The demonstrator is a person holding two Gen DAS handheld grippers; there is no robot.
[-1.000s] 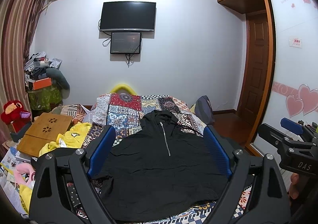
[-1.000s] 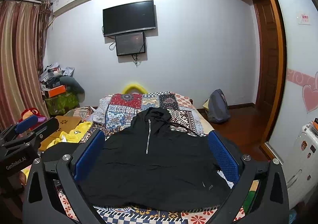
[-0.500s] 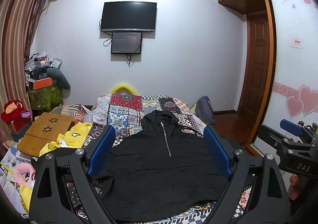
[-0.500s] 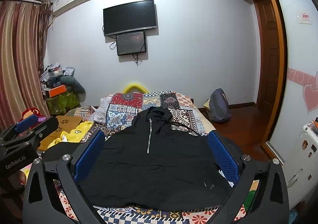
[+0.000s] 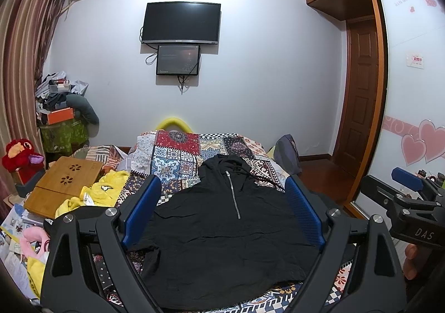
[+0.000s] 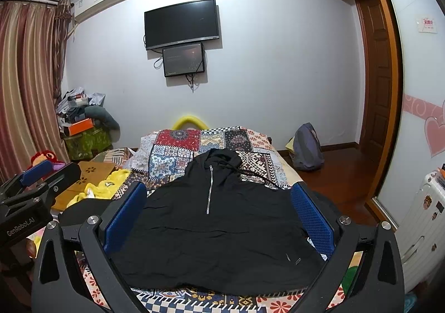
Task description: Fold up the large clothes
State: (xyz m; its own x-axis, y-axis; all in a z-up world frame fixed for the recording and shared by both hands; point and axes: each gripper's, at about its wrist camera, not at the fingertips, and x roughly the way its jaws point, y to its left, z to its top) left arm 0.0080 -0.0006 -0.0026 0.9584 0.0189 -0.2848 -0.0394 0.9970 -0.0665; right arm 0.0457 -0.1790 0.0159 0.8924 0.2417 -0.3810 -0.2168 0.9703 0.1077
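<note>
A black hooded jacket (image 5: 222, 235) lay spread flat, front up, on the patchwork bedspread (image 5: 178, 157) of the bed — hood toward the far wall, zip (image 6: 209, 193) closed, hem nearest the cameras. The left hand-held gripper (image 5: 222, 213) hovered above the hem with its blue pads (image 5: 140, 213) spread wide, holding nothing. The right hand-held gripper (image 6: 218, 218) was likewise wide apart and empty — just beside the left one. A yellow garment (image 5: 103, 193) lay left of the jacket.
</note>
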